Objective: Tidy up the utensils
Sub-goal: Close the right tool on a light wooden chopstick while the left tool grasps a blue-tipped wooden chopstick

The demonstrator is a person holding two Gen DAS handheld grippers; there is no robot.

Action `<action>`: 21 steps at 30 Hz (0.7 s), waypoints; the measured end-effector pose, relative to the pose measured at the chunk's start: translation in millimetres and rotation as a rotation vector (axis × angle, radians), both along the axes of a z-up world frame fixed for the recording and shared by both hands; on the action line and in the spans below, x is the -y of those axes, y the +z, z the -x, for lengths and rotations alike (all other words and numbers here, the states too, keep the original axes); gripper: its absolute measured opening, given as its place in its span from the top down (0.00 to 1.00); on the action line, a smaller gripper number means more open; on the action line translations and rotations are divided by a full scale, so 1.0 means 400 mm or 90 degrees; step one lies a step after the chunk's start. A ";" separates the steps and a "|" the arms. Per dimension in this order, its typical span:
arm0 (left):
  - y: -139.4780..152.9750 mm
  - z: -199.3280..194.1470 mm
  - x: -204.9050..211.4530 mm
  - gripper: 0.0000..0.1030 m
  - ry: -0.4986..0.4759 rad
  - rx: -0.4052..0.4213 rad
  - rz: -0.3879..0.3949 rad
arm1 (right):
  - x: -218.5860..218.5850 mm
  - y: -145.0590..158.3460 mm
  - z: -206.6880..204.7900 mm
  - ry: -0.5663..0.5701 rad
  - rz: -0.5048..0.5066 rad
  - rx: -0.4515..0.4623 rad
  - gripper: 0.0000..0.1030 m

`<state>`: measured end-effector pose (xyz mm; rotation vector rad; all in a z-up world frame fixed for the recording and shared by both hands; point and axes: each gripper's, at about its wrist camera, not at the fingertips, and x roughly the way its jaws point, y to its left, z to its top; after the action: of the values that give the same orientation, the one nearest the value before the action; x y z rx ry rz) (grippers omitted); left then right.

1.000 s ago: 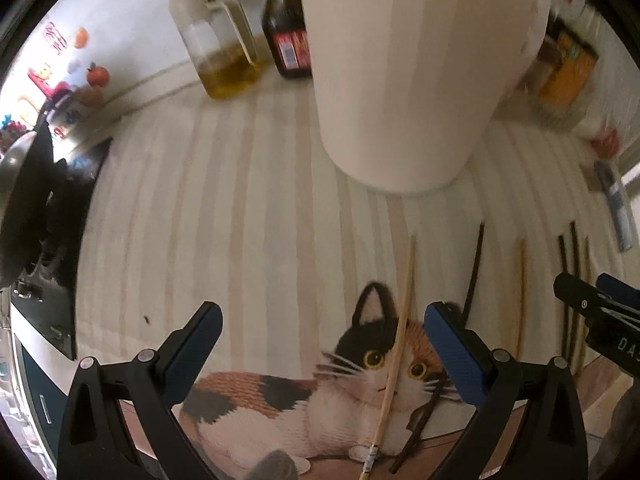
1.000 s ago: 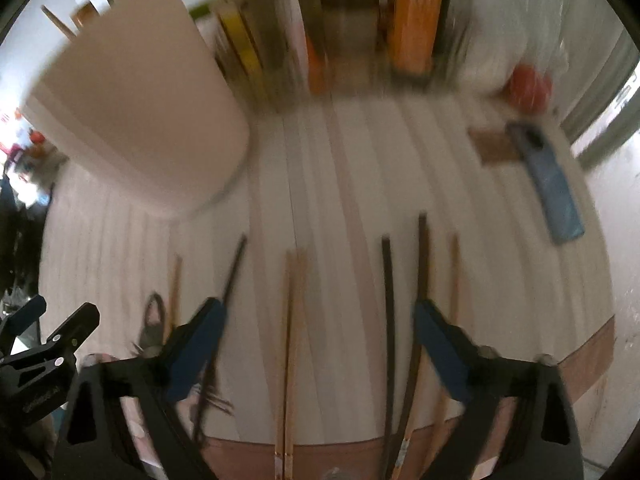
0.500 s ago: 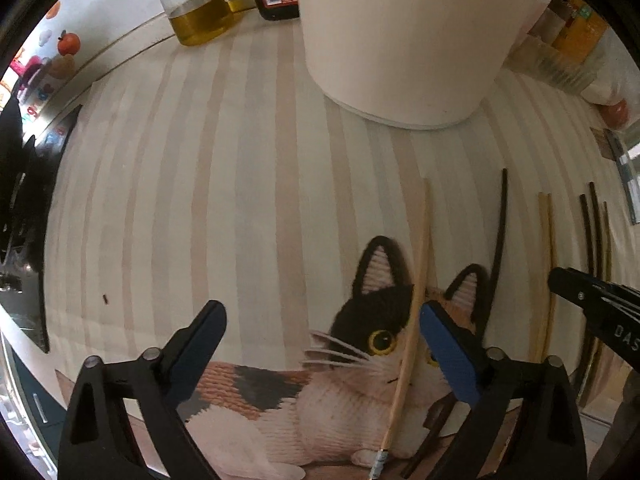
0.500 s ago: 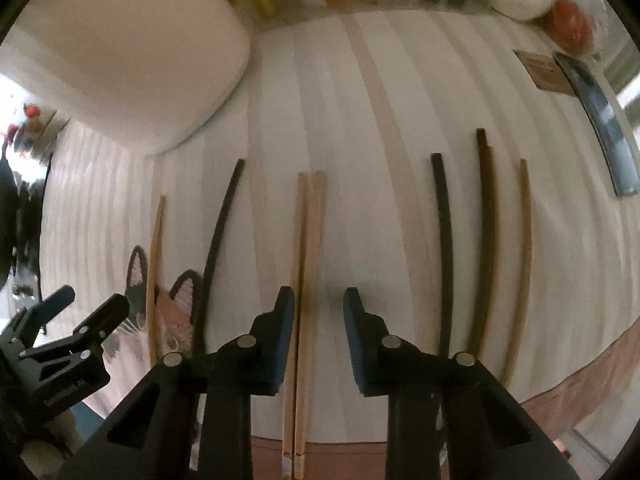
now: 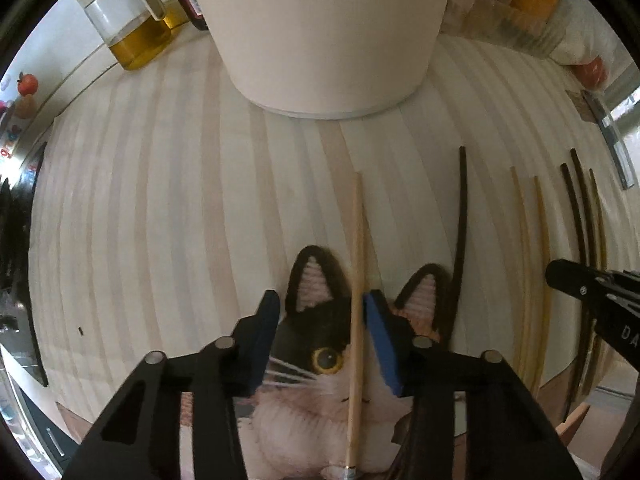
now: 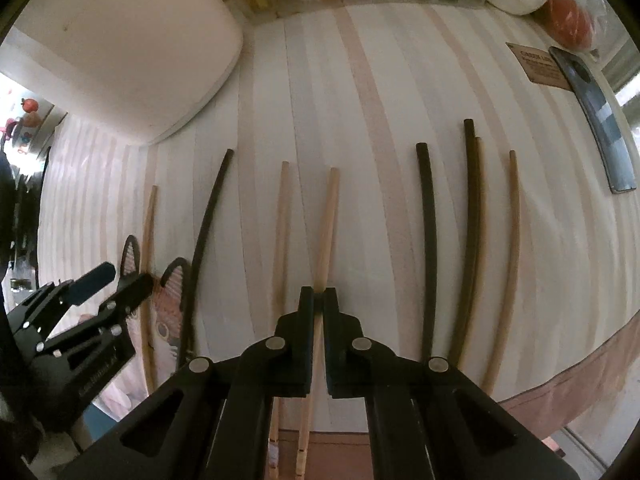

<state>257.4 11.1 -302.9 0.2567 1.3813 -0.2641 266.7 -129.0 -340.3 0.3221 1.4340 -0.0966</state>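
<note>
Right wrist: right gripper point(image 6: 319, 300) fingers clamped on slim wooden chopstick point(image 6: 326, 232); left gripper point(image 5: 322, 322) closing, straddling pale chopstick point(image 5: 357, 272).

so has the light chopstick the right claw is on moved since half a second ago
Yes. The light chopstick has swung right at its far tip, away from its neighbour it lay against; the right claw is shut on it.

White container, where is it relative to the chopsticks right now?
The white container stands at the far end of the striped mat, top centre in the left wrist view, beyond the chopsticks' tips, with the oil bottle to its left.
</note>
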 end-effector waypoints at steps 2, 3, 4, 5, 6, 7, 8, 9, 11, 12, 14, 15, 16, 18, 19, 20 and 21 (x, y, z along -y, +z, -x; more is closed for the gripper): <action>0.002 -0.026 -0.017 0.84 0.006 -0.002 0.009 | 0.008 0.002 0.000 -0.004 -0.002 -0.004 0.96; 0.005 -0.035 -0.025 0.94 0.016 -0.003 0.011 | 0.011 0.006 -0.008 0.002 0.001 -0.010 0.95; 0.007 -0.043 -0.041 0.95 0.025 -0.002 0.012 | 0.013 0.008 -0.017 0.009 0.003 -0.016 0.94; 0.009 -0.061 -0.055 0.95 0.043 0.001 0.011 | 0.016 0.003 -0.031 0.011 0.003 -0.020 0.94; 0.010 -0.078 -0.077 0.96 0.064 0.002 0.017 | 0.011 0.002 -0.035 0.019 0.007 -0.021 0.94; 0.012 -0.091 -0.096 0.96 0.082 -0.001 0.027 | 0.006 0.002 -0.047 0.028 0.013 -0.020 0.94; 0.013 -0.104 -0.118 0.96 0.101 -0.005 0.036 | 0.002 0.000 -0.062 0.036 0.017 -0.020 0.94; 0.015 -0.116 -0.138 0.96 0.116 -0.012 0.044 | -0.001 0.000 -0.068 0.042 0.020 -0.020 0.94; 0.016 -0.128 -0.167 0.96 0.131 -0.020 0.051 | -0.004 0.001 -0.075 0.044 0.022 -0.018 0.94; 0.018 -0.133 -0.180 0.96 0.134 -0.027 0.059 | -0.003 0.002 -0.081 0.042 0.024 -0.015 0.94; 0.017 -0.135 -0.198 0.94 0.135 -0.052 0.083 | -0.007 0.000 -0.098 0.044 0.028 -0.012 0.94; 0.015 -0.143 -0.215 0.93 0.136 -0.061 0.088 | -0.009 0.000 -0.103 0.048 0.031 -0.013 0.94; 0.014 -0.143 -0.222 0.93 0.132 -0.071 0.088 | -0.012 0.000 -0.112 0.050 0.032 -0.016 0.94; 0.015 -0.137 -0.230 0.89 0.119 -0.087 0.089 | -0.015 -0.002 -0.126 0.062 0.033 -0.031 0.93; 0.016 -0.134 -0.230 0.88 0.113 -0.087 0.086 | -0.015 -0.012 -0.139 0.064 0.030 -0.036 0.93; 0.019 -0.124 -0.228 0.88 0.104 -0.085 0.077 | -0.016 -0.013 -0.142 0.067 0.027 -0.040 0.93; 0.019 -0.110 -0.217 0.88 0.097 -0.081 0.071 | -0.015 -0.015 -0.145 0.072 0.024 -0.043 0.93</action>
<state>301.4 98.1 -295.3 0.0417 1.4975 -0.2330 324.9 -123.0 -346.2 0.2079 1.5121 -0.0425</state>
